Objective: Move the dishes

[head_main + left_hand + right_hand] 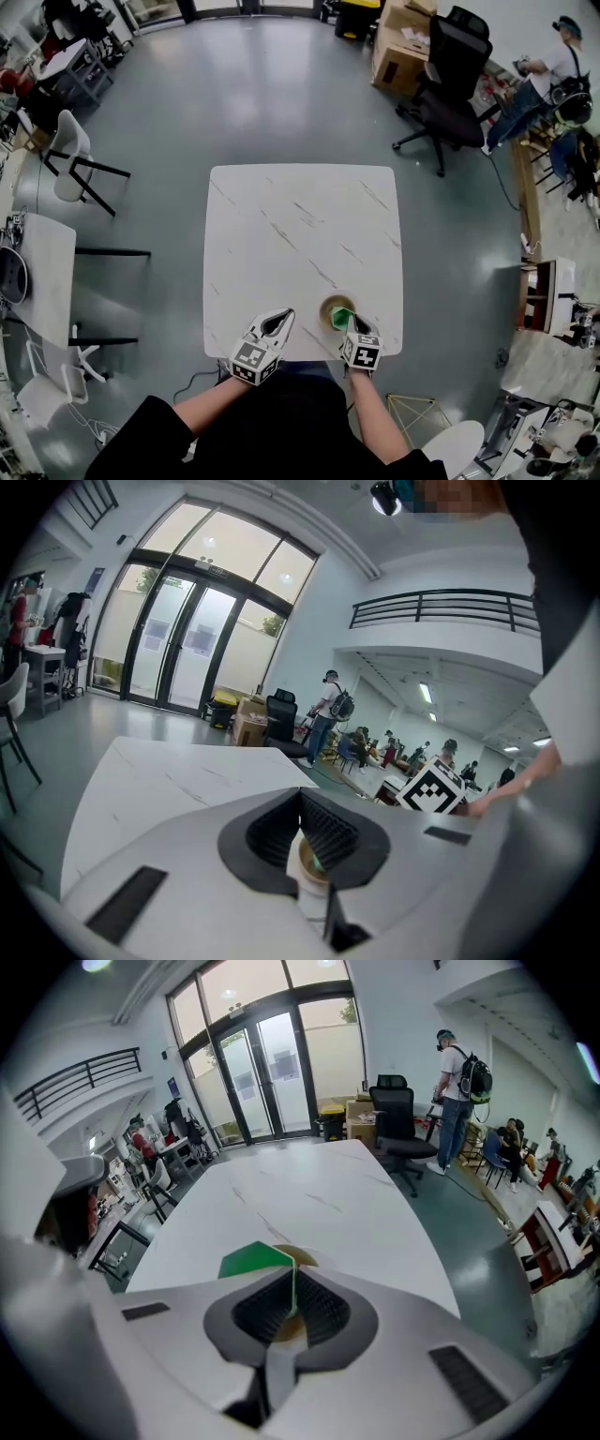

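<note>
A round tan bowl (329, 307) sits near the front edge of the white marble table (300, 225). A small green dish (343, 316) stands tilted in it. My right gripper (350, 325) is shut on that green dish (251, 1260); its thin rim is pinched between the pads, and the tan bowl (302, 1258) shows just beyond. My left gripper (281, 320) rests to the left of the bowl, shut with nothing in it (302, 803). Past its jaws a bit of the tan bowl (311, 862) shows.
A black office chair (450, 75) and cardboard boxes (398, 47) stand beyond the table's far right corner. A white chair (70, 150) and another white table (47, 272) are at the left. A person (544, 80) stands at the far right.
</note>
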The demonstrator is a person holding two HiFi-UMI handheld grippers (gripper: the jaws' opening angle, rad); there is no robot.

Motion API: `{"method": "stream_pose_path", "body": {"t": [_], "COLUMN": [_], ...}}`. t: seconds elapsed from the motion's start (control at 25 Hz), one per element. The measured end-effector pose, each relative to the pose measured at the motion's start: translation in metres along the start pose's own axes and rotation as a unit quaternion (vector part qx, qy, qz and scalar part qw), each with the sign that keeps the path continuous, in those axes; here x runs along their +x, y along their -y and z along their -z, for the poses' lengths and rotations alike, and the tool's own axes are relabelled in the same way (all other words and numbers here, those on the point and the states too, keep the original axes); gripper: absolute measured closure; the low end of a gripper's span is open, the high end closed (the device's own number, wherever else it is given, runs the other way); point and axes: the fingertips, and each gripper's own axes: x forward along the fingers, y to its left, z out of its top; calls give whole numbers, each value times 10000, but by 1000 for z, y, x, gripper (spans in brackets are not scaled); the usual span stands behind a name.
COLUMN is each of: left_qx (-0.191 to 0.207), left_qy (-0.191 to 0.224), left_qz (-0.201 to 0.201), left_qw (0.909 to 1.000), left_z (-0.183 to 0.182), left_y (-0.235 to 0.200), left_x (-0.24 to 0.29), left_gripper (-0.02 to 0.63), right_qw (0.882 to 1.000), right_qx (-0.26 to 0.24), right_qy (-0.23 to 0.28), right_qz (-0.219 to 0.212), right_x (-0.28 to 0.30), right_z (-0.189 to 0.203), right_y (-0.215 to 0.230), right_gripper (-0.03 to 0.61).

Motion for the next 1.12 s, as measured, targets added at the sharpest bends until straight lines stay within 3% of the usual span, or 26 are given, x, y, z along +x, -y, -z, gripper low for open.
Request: {"method": "stream_pose_path", "body": {"t": [0.2,0.48,0.88,1.12], "left_qx": [-2,-15,-231,-375], "left_qy": [29,152,271,333], "left_qz": [43,-131,-512,-617], "left_qw": [10000,9998,9981,9968], "left_z": [2,12,23,23], "left_y": [-10,-44,-102,-143], "left_x": [-24,-68,-128,-151], "left_gripper": [597,597,597,597], "right_qw": [9996,9977,9927,9907], "right_qx": [57,-276,-972,-1098], "right_qy": [273,577,343,242], "right_qz": [54,-222,-622,-762], "right_x": [-24,-30,14,52], "right_z": [-20,-38,-45,-53], "right_y": [-15,-84,-193,-246], "right_gripper": [552,554,554,554]}}
